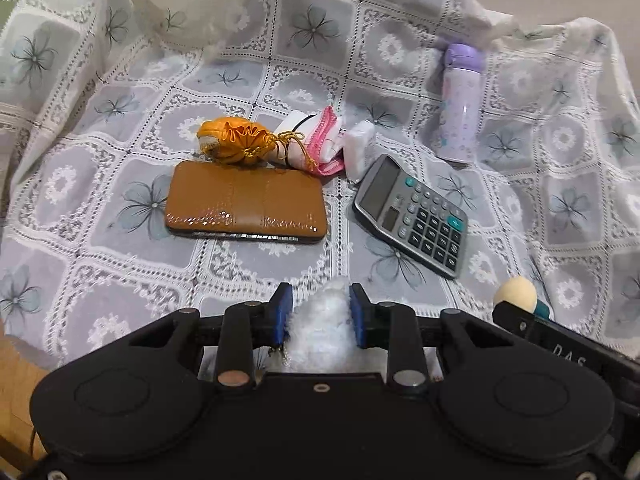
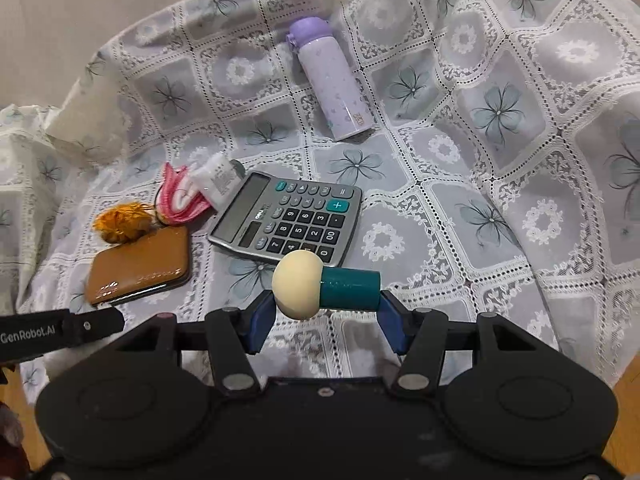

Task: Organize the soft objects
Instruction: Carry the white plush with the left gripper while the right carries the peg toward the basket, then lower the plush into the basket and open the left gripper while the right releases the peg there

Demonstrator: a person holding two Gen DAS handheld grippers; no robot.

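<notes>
My left gripper (image 1: 320, 310) is shut on a fluffy white pompom (image 1: 320, 328), squeezed between its blue pads above the cloth. My right gripper (image 2: 326, 312) is shut on a makeup sponge (image 2: 326, 286) with a cream round head and a teal handle, held crosswise; the same sponge (image 1: 516, 294) shows at the right edge of the left wrist view. On the cloth lie an orange drawstring pouch (image 1: 236, 140), a pink-and-white fabric piece (image 1: 324, 140) and a small white packet (image 1: 360, 148). The pouch (image 2: 122, 222) and pink fabric (image 2: 182, 200) lie left of the calculator.
A brown wallet (image 1: 244, 202) lies in front of the pouch. A grey calculator (image 1: 414, 216) and a lilac bottle (image 1: 460, 104) lie to the right. The lace floral tablecloth (image 1: 100, 208) rises in folds at the back and sides. Wood floor (image 2: 628, 396) shows past the table edge.
</notes>
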